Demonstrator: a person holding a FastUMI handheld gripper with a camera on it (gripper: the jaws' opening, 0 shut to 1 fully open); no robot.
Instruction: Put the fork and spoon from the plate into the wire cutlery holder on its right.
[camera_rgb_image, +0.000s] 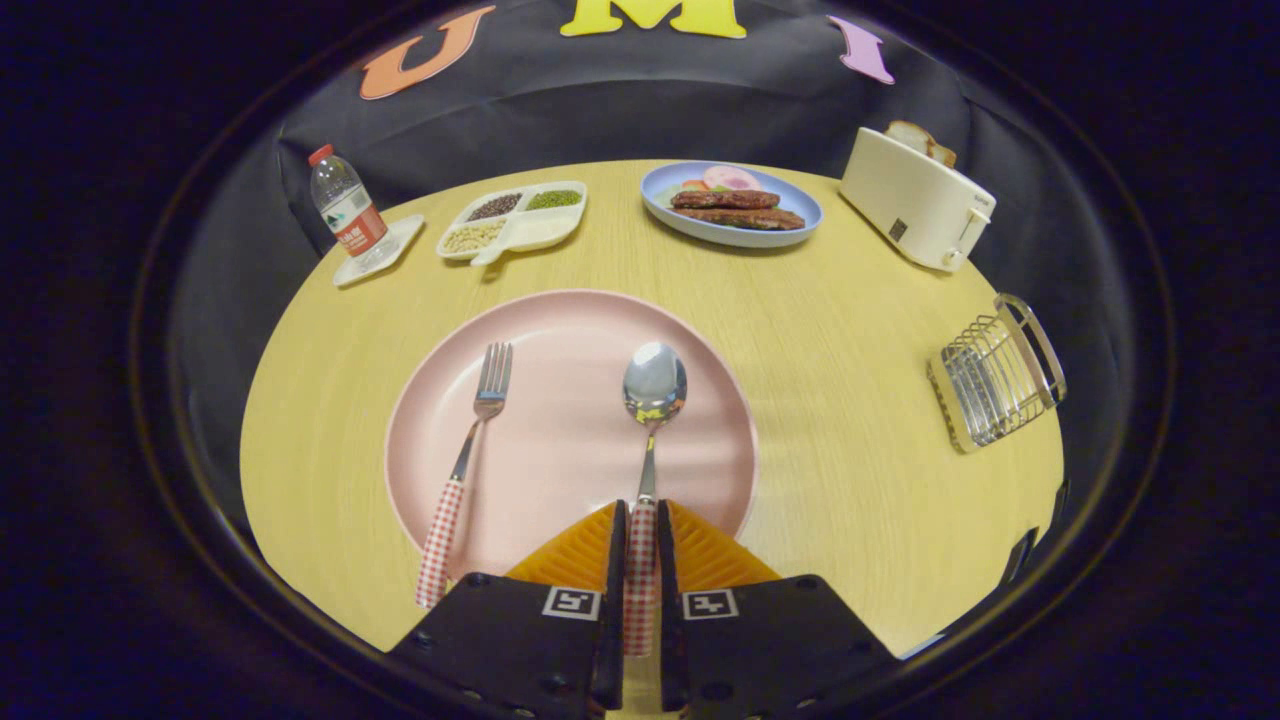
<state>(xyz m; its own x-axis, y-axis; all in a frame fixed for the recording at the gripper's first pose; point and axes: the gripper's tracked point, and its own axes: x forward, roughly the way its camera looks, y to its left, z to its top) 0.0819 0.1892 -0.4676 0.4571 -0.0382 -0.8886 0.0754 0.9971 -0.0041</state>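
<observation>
A: We see the gripper (640, 545) with its two fingers drawn in on the checked handle of the spoon (652, 395), one on each flank; we judge it clamped on that handle, though we cannot confirm that both pads press.

B: And the axis?

A: The spoon's long axis runs straight ahead along the fingers, its bowl lying beyond them near the middle of the pink plate (570, 420), bowl facing up. The fork (470, 470) lies on the same plate to the left of the spoon, roughly parallel, its tines pointing away and its checked handle reaching over the plate's near rim, apart from the fingers.

B: Where is the goal?

A: The wire cutlery holder (995, 375) stands well apart to the right of the plate, near the table's (850, 400) right edge. So we judge that the coming move calls for a lift and a sweep to the right, and likely a tilt of the spoon to enter the holder's opening.

B: Obstacles?

A: Between plate and holder we see bare tabletop. The toaster (915, 200) stands beyond the holder; the blue plate of food (730, 200), the divided tray (512, 222) and the water bottle (345, 208) sit along the far side, clear of that path.
</observation>
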